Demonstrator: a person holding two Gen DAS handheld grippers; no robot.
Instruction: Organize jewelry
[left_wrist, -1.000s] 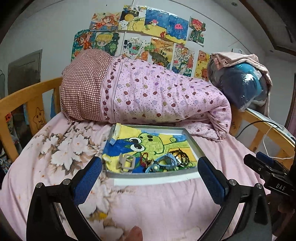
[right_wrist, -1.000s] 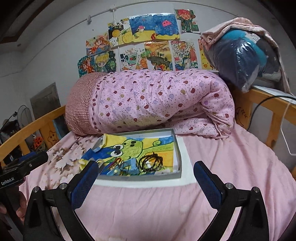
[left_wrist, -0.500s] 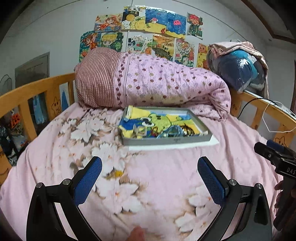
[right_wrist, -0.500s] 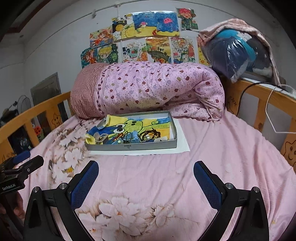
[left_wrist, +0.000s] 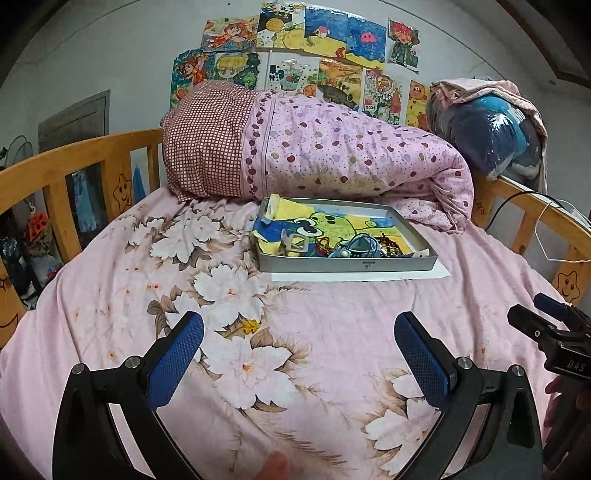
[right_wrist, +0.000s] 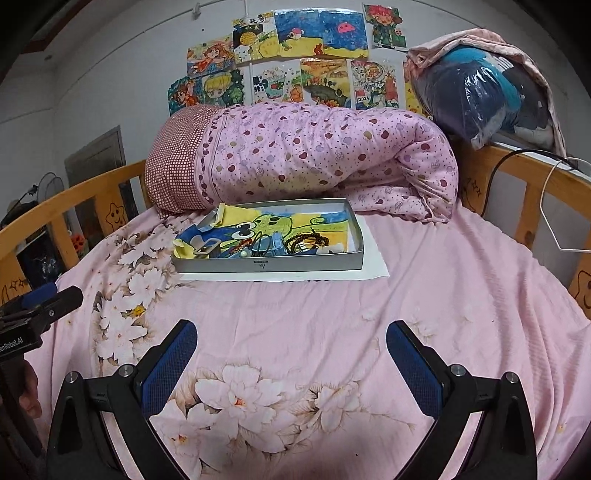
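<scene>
Both grippers stood well short of the work, over the pink flowered bedsheet (right_wrist: 424, 288). The left gripper (left_wrist: 299, 350) had its blue-padded fingers spread wide with only sheet between them. The right gripper (right_wrist: 291, 350) was likewise spread wide and held nothing.

The grey tray (right_wrist: 269, 265) lay on a white sheet of paper (right_wrist: 373, 258) in the middle of the bed, just in front of the rolled pink dotted quilt (right_wrist: 314, 155). A child's drawing of a green frog (right_wrist: 273, 223) lined its floor. The jewelry (left_wrist: 354, 247) lay heaped at the near edge of the tray.

The left wrist view showed a silver buckle-shaped piece (left_wrist: 295, 242) at the tray's left and a blue looped piece (left_wrist: 360, 245) beside it; the beads behind were largely hidden there. The right wrist view showed the dark bead bracelet (right_wrist: 306, 240) plainly, right of centre, and a small white bead (right_wrist: 243, 254) near the front wall. Individual pieces in the tangle could not be told apart in either view.

Each view caught the other gripper at its edge. The left view showed fingers of a hand (left_wrist: 554, 387) under the right tool; the right view showed a hand (right_wrist: 29, 391) under the left tool.

Drawings (right_wrist: 295, 59) covered the wall, and a plastic-wrapped bundle (right_wrist: 476, 96) sat on the wooden bed rail (right_wrist: 535, 177).
</scene>
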